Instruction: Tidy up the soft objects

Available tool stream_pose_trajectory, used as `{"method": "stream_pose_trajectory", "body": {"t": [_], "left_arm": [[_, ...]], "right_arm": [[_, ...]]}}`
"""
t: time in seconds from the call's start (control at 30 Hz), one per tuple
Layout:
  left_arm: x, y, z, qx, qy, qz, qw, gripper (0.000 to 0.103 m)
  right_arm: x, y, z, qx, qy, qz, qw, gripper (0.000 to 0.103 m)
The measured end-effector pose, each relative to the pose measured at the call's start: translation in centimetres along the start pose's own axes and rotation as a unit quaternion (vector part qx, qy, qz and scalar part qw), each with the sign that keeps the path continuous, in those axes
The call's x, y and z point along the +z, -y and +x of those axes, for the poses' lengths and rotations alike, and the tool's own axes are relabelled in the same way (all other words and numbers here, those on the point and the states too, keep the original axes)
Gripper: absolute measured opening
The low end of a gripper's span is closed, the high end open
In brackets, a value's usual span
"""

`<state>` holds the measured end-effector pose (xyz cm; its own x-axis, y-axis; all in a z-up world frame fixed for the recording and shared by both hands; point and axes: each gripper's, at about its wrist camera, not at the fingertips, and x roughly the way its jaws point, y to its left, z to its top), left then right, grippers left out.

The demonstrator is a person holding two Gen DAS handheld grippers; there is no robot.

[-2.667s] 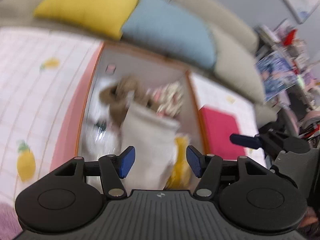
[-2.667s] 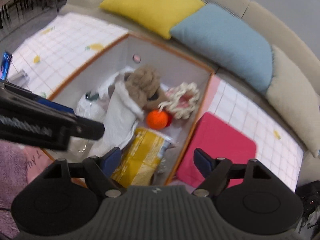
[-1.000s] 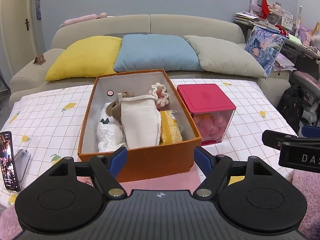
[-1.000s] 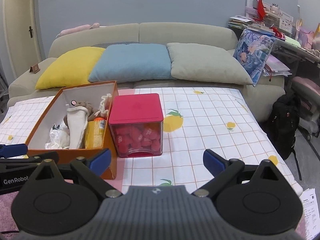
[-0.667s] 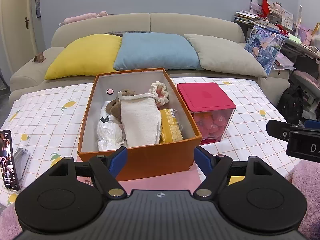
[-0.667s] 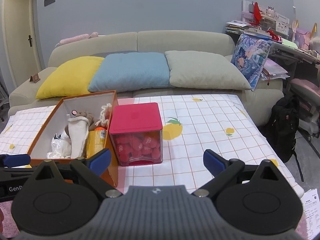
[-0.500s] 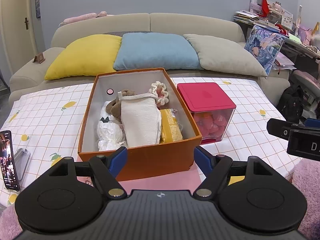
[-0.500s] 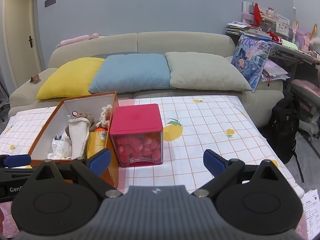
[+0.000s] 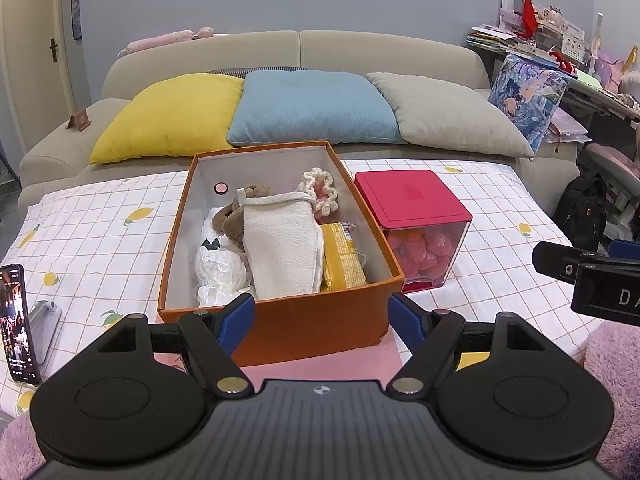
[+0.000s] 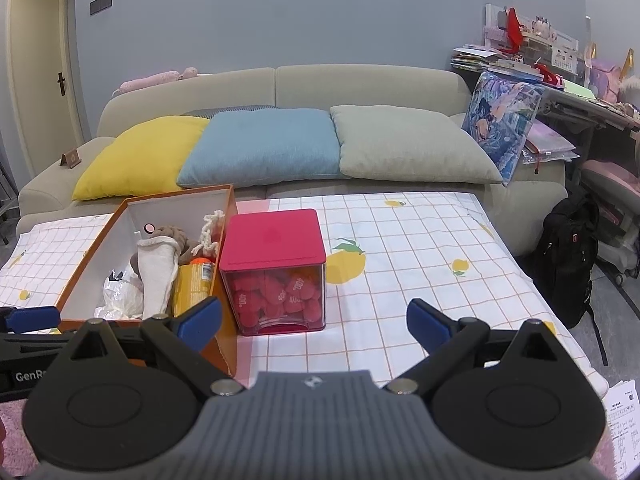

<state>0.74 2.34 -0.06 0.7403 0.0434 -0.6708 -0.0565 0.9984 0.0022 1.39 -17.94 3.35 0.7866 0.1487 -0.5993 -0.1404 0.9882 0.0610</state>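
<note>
Both grippers, left [image 9: 322, 318] and right [image 10: 314, 322], have pulled back from the box [image 9: 280, 324] and hang wide open, empty. The soft toys [image 9: 280, 248] lie inside the box on the surface [image 10: 420, 248]; sorting looks done.

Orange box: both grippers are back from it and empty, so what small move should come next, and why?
Probably ease the left gripper forward and down toward the white cloth lying on top in the orange box. Both grippers stand open and hold nothing; the left one already faces the box, while the right gripper looks past the red-lidded container.
</note>
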Motion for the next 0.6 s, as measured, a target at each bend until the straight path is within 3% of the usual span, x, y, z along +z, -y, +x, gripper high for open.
{"method": "stream_pose_trajectory", "body": {"t": [0.6], "left_arm": [[0.06, -0.04, 0.04, -0.005, -0.002, 0.003, 1.0000, 0.089]], "right_arm": [[-0.08, -0.26, 0.07, -0.001, -0.001, -0.004, 1.000, 0.097]]}}
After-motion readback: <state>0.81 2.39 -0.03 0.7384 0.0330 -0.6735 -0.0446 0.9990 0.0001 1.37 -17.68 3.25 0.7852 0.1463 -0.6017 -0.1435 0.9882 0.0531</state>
